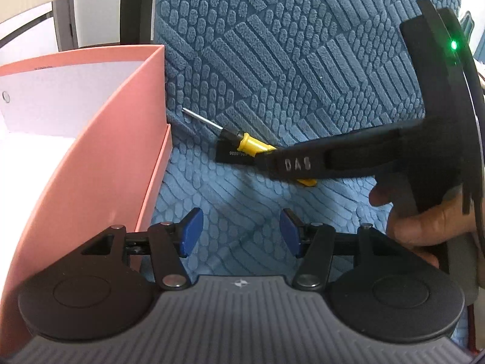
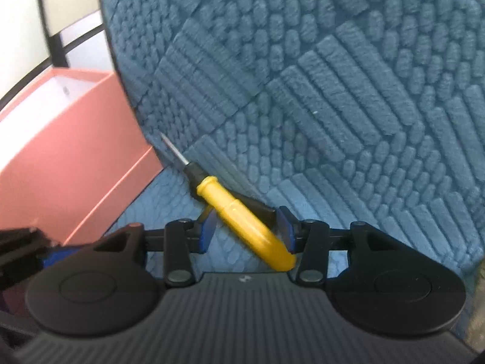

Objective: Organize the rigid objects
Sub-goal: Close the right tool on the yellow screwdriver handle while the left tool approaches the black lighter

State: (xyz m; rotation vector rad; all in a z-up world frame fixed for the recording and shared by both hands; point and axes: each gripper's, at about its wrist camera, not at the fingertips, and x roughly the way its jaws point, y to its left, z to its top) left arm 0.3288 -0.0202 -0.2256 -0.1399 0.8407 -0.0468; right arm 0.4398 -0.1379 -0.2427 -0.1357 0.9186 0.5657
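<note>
While the yellow-handled screwdriver (image 2: pixel 242 217) lies tilted on the blue textured cushion (image 2: pixel 348 97), its handle sits between the blue pads (image 2: pixel 209 230) of the right gripper (image 2: pixel 247 232). Right pad seems to touch the butt of the handle, left pad stands off it with a gap; jaws partly spread, can't tell if they truly pinch it. Metal shaft points far-left, tip just beside the lower edge of the pink box (image 2: pixel 75 157).

Left wrist view: same screwdriver (image 1: pixel 253 145) shows with shaft tip near the box corner, and a small black tag (image 1: pixel 235 156) beside the handle carries white digits, too blurred to read. Right gripper body (image 1: pixel 348 160) comes in from the right over the handle, "DAS" in white letters on its finger. A green light glows on its upper part. A hand (image 1: pixel 424 221) grips it at the right edge.

Left gripper (image 1: pixel 239 232) hangs over bare cushion nearer than the screwdriver, jaws spread, nothing between the pads (image 1: pixel 191 232).

Pink box (image 1: pixel 100 163) stands open at left, white inside, its wall touching the cushion's left edge. Open cushion runs far and right of the tool; box wall closes off the left side.
</note>
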